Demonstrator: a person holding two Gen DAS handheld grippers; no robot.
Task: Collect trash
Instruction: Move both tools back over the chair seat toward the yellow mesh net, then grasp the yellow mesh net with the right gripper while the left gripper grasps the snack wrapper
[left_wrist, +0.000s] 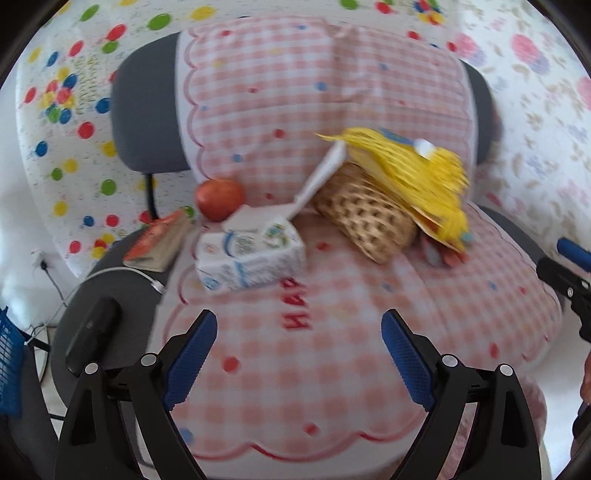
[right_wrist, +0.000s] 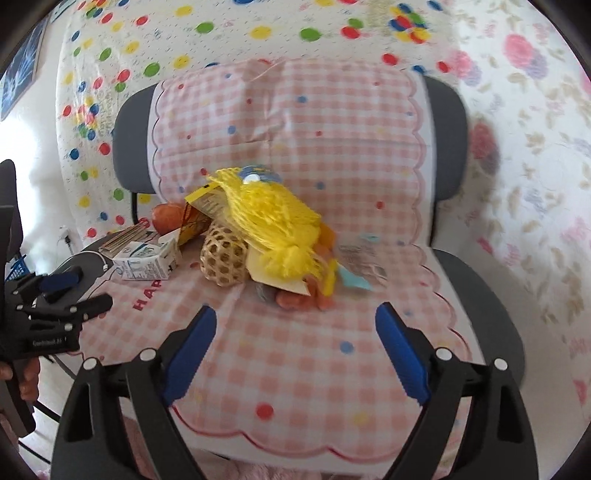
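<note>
A white milk carton (left_wrist: 251, 254) with an open flap lies on the pink checked chair cushion (left_wrist: 332, 369), left of centre. A yellow net bag with a card label (left_wrist: 417, 173) drapes over a woven wicker ball (left_wrist: 365, 218). The right wrist view shows the carton (right_wrist: 146, 260), the net bag (right_wrist: 273, 225), the ball (right_wrist: 223, 258), orange scraps (right_wrist: 306, 299) and a clear wrapper (right_wrist: 360, 258). My left gripper (left_wrist: 299, 362) is open and empty, short of the carton. My right gripper (right_wrist: 295, 354) is open and empty, short of the net bag.
A red apple (left_wrist: 219, 199) and a small book (left_wrist: 159, 243) lie at the cushion's left edge. A white cable (left_wrist: 122, 273) and a black object (left_wrist: 92, 336) rest on the grey seat. A blue basket (left_wrist: 9, 369) stands at far left. Patterned sheets hang behind.
</note>
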